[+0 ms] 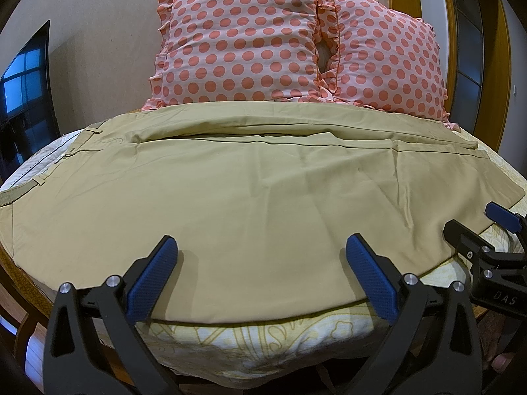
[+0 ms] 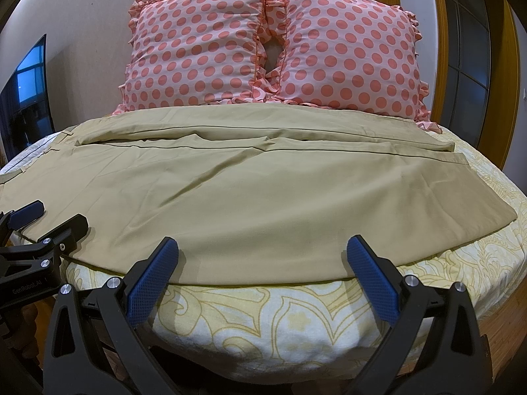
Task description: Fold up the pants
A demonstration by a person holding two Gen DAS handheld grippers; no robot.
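Observation:
Khaki pants (image 1: 257, 184) lie spread flat across the bed, waistband at the left, leg cuffs at the right; they also show in the right wrist view (image 2: 250, 191). My left gripper (image 1: 260, 247) is open and empty, its blue pads (image 1: 154, 279) over the near edge of the pants. My right gripper (image 2: 262, 247) is open and empty at the near hem, further right. Each gripper shows in the other's view: the right one (image 1: 477, 227) at the far right, the left one (image 2: 52, 217) at the far left.
The bed has a yellow patterned sheet (image 2: 296, 322). Two pink polka-dot pillows (image 1: 243, 42) (image 2: 349, 49) lean on the wall behind the pants. A dark screen (image 1: 26, 92) stands at the left. A wooden door frame (image 2: 441, 46) is at the right.

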